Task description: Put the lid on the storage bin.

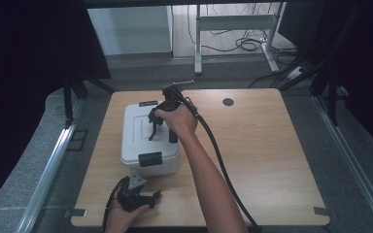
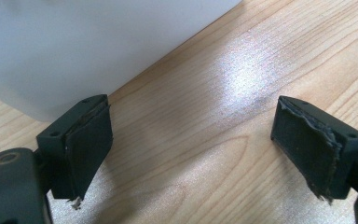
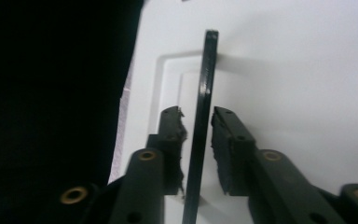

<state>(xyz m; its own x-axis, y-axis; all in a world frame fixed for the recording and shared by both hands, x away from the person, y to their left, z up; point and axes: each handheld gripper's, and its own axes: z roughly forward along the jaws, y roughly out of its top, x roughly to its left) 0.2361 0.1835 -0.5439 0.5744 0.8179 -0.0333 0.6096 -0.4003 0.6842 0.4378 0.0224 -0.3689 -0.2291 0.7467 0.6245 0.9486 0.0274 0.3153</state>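
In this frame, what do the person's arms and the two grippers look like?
Both forearms are bare, no sleeves. The right gripper is black, trailing a thick black cable. The left gripper is black too, topped by a grey three-cornered plate. Their jaws carry dark, frayed-edged pads; brass-coloured rivets mark the linkages.

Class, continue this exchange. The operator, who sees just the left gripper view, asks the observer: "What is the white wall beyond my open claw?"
Observer: It is the side of a white lidded box with a black latch on the end facing your left claw.
Operator: Where is the right claw?
Observer: The right claw is over the lid, one pad on each side of the raised black handle.
Operator: Is it squeezing the handle?
Observer: Seemingly not; a slim gap shows beside one pad.
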